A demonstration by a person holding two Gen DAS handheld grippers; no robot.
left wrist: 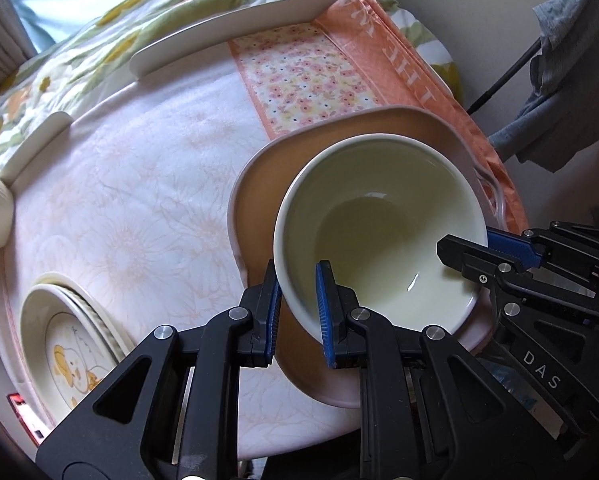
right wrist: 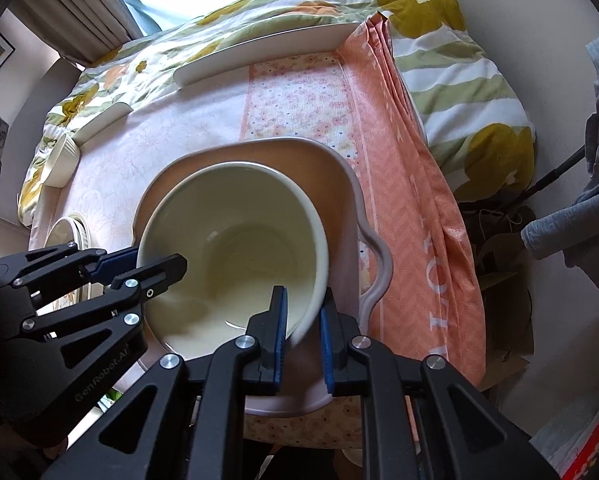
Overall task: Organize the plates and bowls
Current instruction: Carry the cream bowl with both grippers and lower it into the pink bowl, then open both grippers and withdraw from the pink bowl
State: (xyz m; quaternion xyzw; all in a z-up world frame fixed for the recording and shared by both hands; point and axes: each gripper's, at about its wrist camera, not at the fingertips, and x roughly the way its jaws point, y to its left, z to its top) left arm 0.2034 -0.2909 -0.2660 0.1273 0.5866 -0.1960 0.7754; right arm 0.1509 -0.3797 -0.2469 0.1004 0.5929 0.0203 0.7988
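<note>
From the left wrist, the left gripper (left wrist: 297, 312) clamps the cream bowl (left wrist: 379, 224) rim over the pink dish (left wrist: 255, 184) by the table's right edge.

From the right wrist, the right gripper (right wrist: 302, 334) pinches the opposite rim; both should lower evenly, then release.

My right gripper (right wrist: 302, 322) pinches the near right rim of the cream bowl (right wrist: 235, 240), blue pads (right wrist: 280, 336) on either side of its wall. My left gripper (right wrist: 139, 266) clamps the left rim. The bowl sits over a pink handled tray (right wrist: 341, 184); stacked plates (right wrist: 73, 236) lie at far left.
</note>
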